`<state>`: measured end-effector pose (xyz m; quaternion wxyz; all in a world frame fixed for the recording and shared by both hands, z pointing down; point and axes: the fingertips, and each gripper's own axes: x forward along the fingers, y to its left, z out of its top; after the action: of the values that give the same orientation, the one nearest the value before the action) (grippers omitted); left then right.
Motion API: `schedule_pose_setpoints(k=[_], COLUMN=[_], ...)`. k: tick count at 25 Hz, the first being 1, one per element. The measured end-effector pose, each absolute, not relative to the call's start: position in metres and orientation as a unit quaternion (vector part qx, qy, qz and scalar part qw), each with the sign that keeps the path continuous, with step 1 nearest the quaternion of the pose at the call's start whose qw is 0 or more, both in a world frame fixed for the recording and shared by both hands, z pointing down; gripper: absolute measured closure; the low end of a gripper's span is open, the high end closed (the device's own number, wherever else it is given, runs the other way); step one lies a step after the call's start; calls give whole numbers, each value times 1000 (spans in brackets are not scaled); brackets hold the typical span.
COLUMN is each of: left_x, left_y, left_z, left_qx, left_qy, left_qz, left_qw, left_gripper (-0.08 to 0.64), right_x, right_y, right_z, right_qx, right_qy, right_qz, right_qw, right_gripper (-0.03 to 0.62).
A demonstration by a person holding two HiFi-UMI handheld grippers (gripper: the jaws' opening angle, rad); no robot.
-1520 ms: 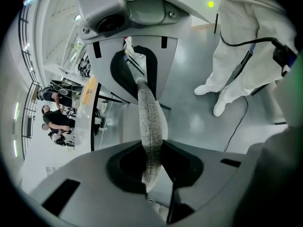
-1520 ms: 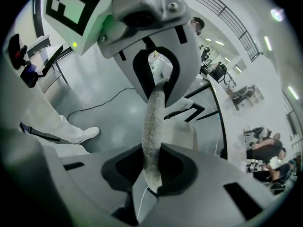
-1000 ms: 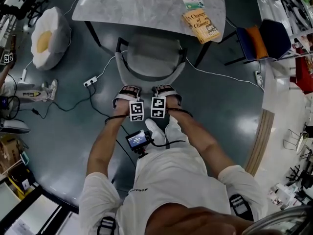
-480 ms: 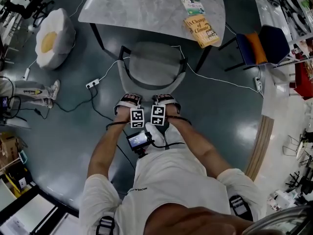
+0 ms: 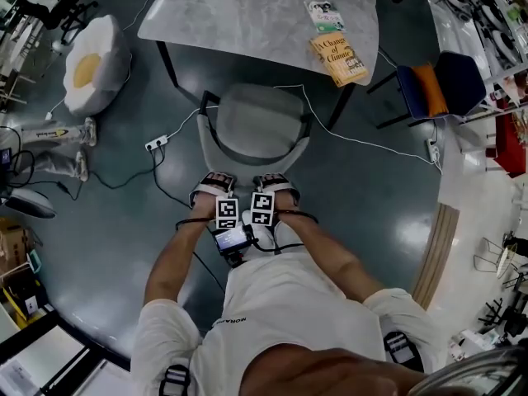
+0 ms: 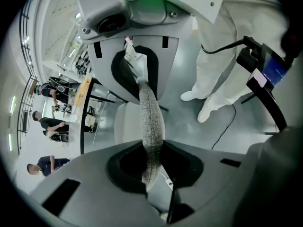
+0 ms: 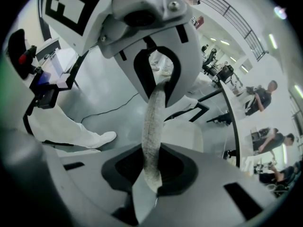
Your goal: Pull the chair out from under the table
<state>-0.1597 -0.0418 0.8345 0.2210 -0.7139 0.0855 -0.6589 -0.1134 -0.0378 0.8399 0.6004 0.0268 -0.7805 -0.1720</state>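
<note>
The grey fabric chair (image 5: pixel 257 120) stands in front of the marble-topped table (image 5: pixel 239 11), its seat out from under the top. Its curved backrest (image 5: pixel 247 162) faces me. My left gripper (image 5: pixel 214 180) and right gripper (image 5: pixel 276 178) sit side by side on the backrest's top edge, both shut on it. In the left gripper view the fabric edge of the backrest (image 6: pixel 150 122) runs between the jaws of the left gripper (image 6: pixel 147 126). The right gripper view shows the same edge (image 7: pixel 152 122) clamped in the right gripper (image 7: pixel 154 129).
A yellow book (image 5: pixel 338 58) and a booklet (image 5: pixel 324 11) lie on the table. An egg-shaped cushion (image 5: pixel 91 64) sits left, a blue chair (image 5: pixel 437 81) right. A power strip (image 5: pixel 155 143) and cables cross the floor. My white shoes (image 5: pixel 266 233) stand behind the chair.
The chair has slid away from the table towards me, and its seat now shows in full. Both grippers came back with it, still shut on the backrest.
</note>
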Motion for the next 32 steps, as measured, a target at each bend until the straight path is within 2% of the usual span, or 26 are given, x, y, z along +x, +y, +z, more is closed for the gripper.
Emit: schedule_pose_setpoints(k=[32], left_x=[-153], left_y=[29], left_z=[827], left_qx=[-725], left_qy=[48], left_qz=[-668], left_qw=[163], left_gripper=[480], right_x=[-108], right_y=[33], right_z=[833], right_qx=[-42], right_qy=[-776], right_qz=[-168], right_qw=[606], right_gripper=[512])
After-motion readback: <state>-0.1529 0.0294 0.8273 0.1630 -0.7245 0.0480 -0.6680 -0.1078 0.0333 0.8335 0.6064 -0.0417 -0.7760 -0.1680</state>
